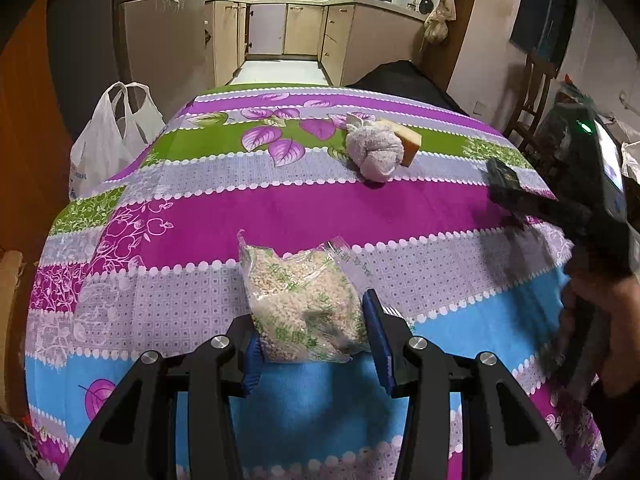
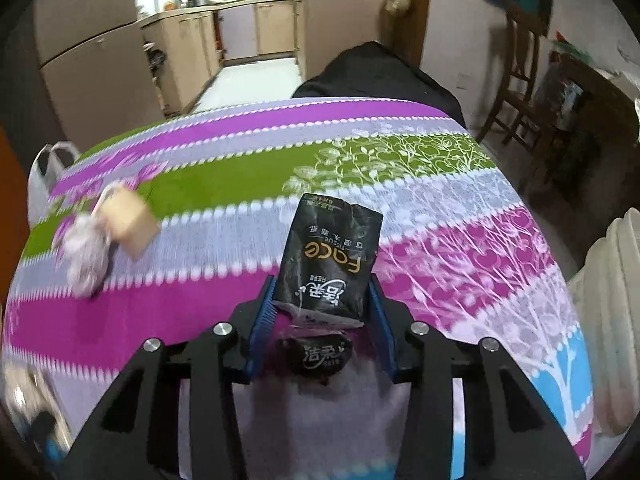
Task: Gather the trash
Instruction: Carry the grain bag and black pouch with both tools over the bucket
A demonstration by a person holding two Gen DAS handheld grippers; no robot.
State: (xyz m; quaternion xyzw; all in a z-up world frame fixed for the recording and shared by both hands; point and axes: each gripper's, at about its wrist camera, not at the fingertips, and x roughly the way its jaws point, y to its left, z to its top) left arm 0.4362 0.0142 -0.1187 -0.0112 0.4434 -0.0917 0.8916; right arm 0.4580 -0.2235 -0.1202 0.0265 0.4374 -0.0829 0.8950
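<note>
1. The left gripper (image 1: 316,344) is clamped on a bag of grains (image 1: 302,304); the right gripper (image 2: 322,304) is closed on a black tissue pack (image 2: 330,256).
2. Neither is yet dropped in the white plastic bag (image 1: 108,140), hung at ten o'clock off the table (image 1: 280,208).
3. A balled cloth (image 1: 374,152) and sponge (image 1: 408,142) at twelve o'clock are left uncollected.

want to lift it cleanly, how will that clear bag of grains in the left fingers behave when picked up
The bag of grains probably sags and shifts, since loose pellets fill thin, crinkled film. It looks fairly heavy for its size, being packed full. The glossy plastic may slip between the left gripper's fingers.
</note>
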